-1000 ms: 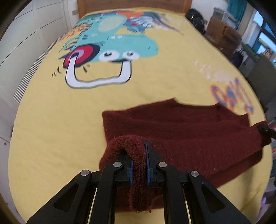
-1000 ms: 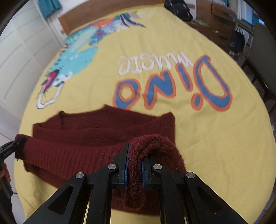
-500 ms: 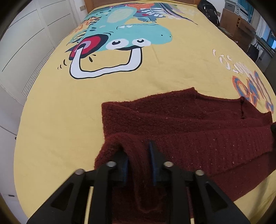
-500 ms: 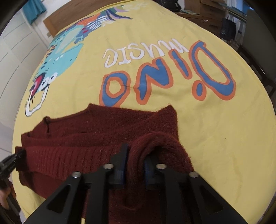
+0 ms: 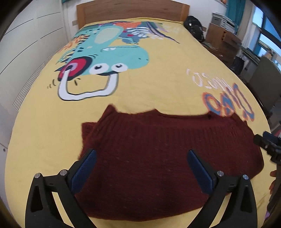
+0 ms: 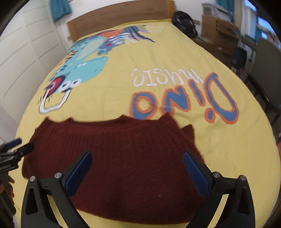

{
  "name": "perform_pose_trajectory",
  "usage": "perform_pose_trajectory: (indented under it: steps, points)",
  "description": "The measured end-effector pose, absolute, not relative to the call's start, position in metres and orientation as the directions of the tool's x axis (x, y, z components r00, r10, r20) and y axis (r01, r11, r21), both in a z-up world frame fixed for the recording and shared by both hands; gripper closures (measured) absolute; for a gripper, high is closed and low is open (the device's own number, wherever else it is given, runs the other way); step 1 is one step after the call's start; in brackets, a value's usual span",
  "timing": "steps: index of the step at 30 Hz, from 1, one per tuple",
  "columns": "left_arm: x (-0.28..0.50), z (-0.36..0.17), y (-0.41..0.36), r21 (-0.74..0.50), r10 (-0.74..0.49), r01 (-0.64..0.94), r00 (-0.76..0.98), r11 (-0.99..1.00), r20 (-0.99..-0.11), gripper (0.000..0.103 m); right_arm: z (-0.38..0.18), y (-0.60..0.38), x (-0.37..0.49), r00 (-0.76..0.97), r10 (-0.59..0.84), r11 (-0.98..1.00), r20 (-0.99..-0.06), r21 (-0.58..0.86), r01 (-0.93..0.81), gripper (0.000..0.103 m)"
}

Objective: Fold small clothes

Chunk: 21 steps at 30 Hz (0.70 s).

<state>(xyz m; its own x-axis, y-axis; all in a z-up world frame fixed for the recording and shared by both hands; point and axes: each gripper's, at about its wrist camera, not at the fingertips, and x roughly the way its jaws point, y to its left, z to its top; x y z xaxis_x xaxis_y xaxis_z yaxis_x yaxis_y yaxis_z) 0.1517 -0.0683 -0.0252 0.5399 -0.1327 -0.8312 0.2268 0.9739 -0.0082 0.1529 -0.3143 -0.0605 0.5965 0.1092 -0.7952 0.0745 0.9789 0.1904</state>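
Note:
A dark red knitted sweater [image 5: 158, 154] [image 6: 126, 157] lies folded flat on the yellow bedspread near the bed's front edge. My left gripper [image 5: 140, 157] hovers above its left part, jaws opening wide, the blue pads [image 5: 84, 168] clear of the knit. My right gripper [image 6: 137, 157] hangs over the sweater's right part, jaws likewise opening, pads [image 6: 195, 171] touching nothing. Each gripper shows at the edge of the other's view: the right one [image 5: 268, 143] and the left one [image 6: 14, 150].
The yellow bedspread [image 5: 158, 84] carries a teal dinosaur print [image 5: 105, 57] and "Dino music" lettering [image 6: 179, 98]. A wooden headboard [image 5: 131, 10] stands at the far end. White panelled wall lies left; boxes [image 5: 223, 40], a black bag [image 5: 195, 28] and furniture stand right.
Both grippers let go of the sweater's folded-over edge and spread wide. The fold now lies flat on the garment, and both grippers have pulled back and slightly up from it.

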Motion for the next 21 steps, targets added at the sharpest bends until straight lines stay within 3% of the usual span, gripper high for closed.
perform_pose_trajectory:
  steps: [11,21]
  points:
    - [0.13,-0.111,-0.066,0.048,-0.067,0.242,0.447,0.969,-0.892,0.001,-0.141,-0.264,0.118,0.526,0.035,0.999,-0.85,0.047,0.01,0.0]
    - [0.123,-0.121,-0.02,0.059,-0.055,0.214,0.49,0.975,-0.87,0.001,-0.154,-0.319,0.105,0.528,0.021,0.993,-0.849,0.08,0.09,0.0]
